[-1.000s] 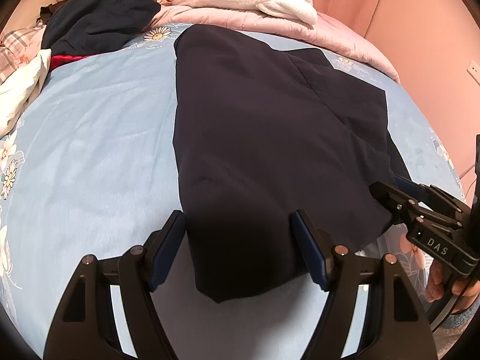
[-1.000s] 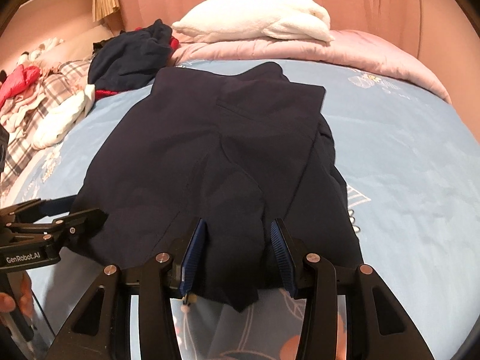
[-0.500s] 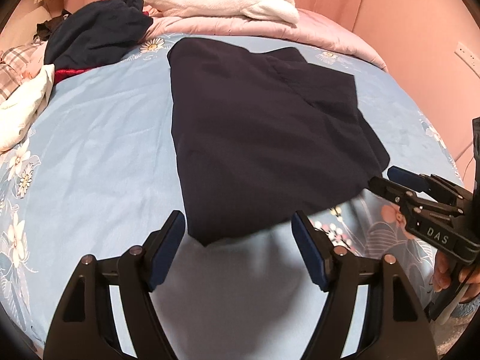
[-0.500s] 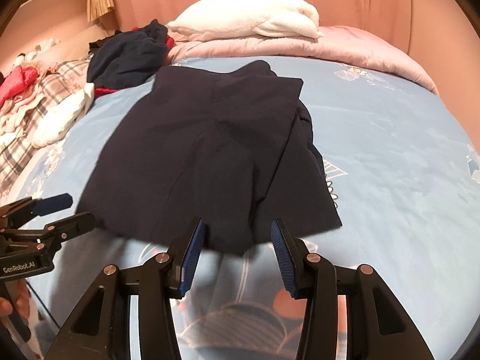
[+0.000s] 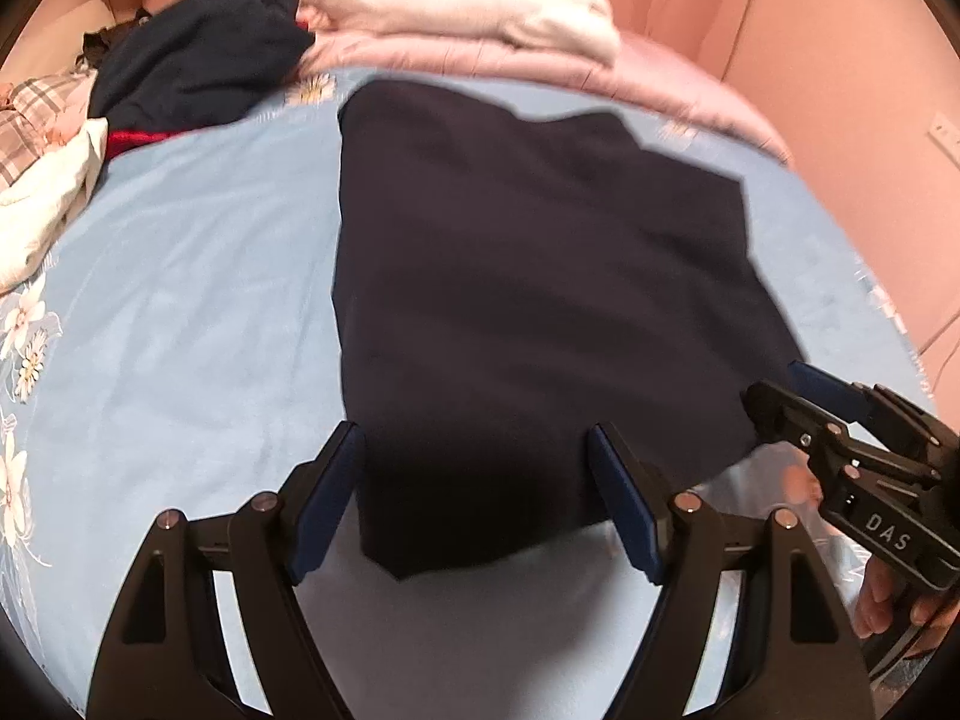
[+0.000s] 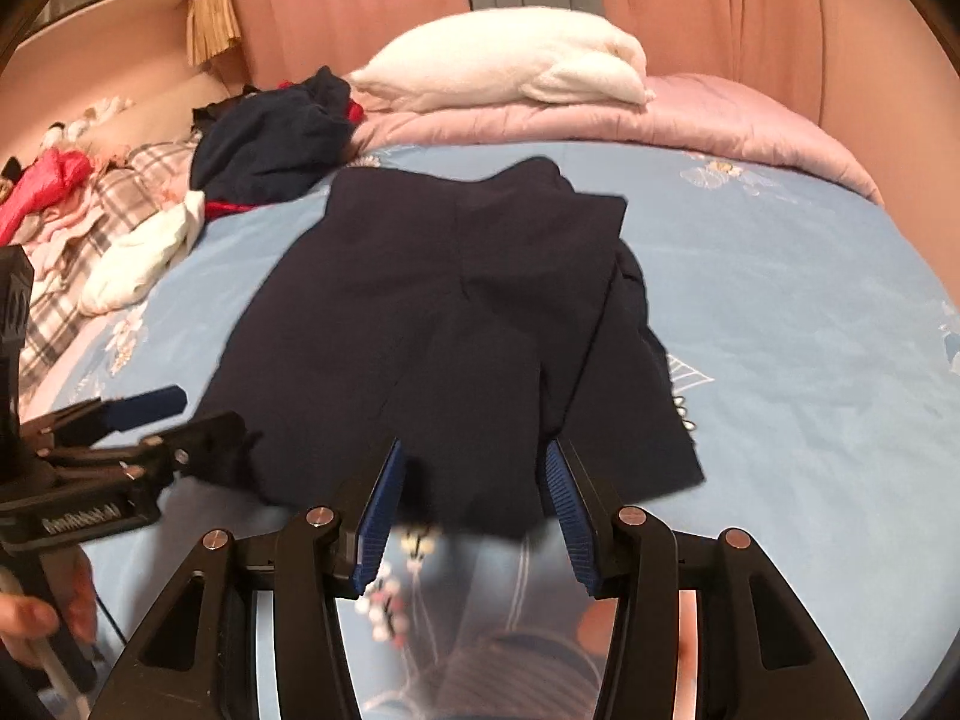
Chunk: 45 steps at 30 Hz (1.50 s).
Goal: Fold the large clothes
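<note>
- Left wrist view: left hand-held gripper (image 5: 477,495) spread wide, jaws having just opened a little further. The near corner of the dark navy garment (image 5: 528,276) lies between the blue pads, which stand clear of the cloth on both sides.
- Garment lies folded flat in the middle of the light blue bed sheet (image 5: 180,312). Frame is blurred, so fold lines are hard to read.
- Right hand-held gripper (image 5: 780,387) enters from the right edge at the garment's near right corner, fingers of a hand (image 5: 888,600) below it.
- Right wrist view: right hand-held gripper (image 6: 474,501) part-open; the garment (image 6: 456,324) hem sits between the pads, apparently not pinched.
- Left hand-held gripper (image 6: 174,414) comes in from the left at the garment's near left corner.
- At the far end: white pillow (image 6: 510,63) on a pink quilt (image 6: 690,114); pile of clothes (image 6: 264,138) to the left.
</note>
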{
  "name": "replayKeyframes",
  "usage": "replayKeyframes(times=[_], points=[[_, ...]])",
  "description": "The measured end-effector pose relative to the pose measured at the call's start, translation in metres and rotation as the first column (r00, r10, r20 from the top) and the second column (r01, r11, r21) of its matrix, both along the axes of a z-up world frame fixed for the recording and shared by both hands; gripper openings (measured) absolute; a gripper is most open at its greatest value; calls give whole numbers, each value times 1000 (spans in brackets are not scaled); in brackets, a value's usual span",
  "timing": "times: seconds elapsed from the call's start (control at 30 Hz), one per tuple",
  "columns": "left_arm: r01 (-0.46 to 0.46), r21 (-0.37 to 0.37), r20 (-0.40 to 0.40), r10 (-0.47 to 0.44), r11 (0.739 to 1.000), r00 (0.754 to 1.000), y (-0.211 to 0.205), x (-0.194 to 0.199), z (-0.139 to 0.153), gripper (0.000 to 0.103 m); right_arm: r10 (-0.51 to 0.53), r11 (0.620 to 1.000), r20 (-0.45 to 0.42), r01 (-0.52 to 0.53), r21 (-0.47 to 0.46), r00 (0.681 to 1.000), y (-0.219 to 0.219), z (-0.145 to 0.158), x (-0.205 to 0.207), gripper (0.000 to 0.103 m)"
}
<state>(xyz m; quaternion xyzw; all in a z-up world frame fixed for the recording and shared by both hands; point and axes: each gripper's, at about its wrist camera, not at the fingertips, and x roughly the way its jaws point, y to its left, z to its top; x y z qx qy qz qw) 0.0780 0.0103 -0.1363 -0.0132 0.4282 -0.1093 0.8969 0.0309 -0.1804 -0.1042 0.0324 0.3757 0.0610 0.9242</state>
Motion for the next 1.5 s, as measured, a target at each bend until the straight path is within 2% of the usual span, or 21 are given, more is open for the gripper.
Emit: replayKeyframes(times=[0.07,0.23,0.47,0.8,0.9,1.0,1.1,1.13,1.23,1.27,1.37,1.4,1.5], points=[[3,29,8,-3,1000,1000,-3,2,-3,80,-6,1000,-31,5,-18,1000,3,-10,9,49],[2,12,-8,-2,1000,1000,2,3,-5,84,-14,1000,-71,15,11,997,-1,-24,21,49],[-14,-45,-55,11,999,998,10,0,-16,86,-6,1000,-71,7,19,997,-1,-23,14,50],[-7,-43,-69,4,999,998,13,-10,-17,88,-8,1000,-80,10,28,997,-3,-23,12,51],[-10,-66,-76,5,998,997,20,-14,-16,88,-13,999,-83,15,29,996,-8,-22,7,54],[-23,-116,-96,12,993,995,32,-17,-17,88,-33,998,-76,37,44,997,-22,-19,-3,62],[-20,-220,-117,-6,975,993,45,-16,-16,87,-41,994,-69,48,103,997,-43,-16,-10,70],[-15,-276,-124,-20,961,992,49,-14,-17,87,-37,990,-67,45,133,997,-51,-16,-12,72],[-20,-455,-171,-65,890,983,57,-5,-23,89,-68,978,-65,79,192,996,-65,-16,-8,74],[-20,-488,-181,-79,873,980,57,-1,-26,89,-74,970,-63,86,225,995,-69,-17,-7,76],[-25,-500,-204,-90,866,975,49,8,-33,89,-57,907,-81,85,411,995,-83,-25,1,80],[-28,-507,-211,-93,862,973,46,9,-35,89,-50,891,-91,86,446,995,-85,-29,3,80],[-41,-513,-227,-89,857,970,41,14,-39,88,-35,879,-135,95,468,990,-81,-40,16,80]])
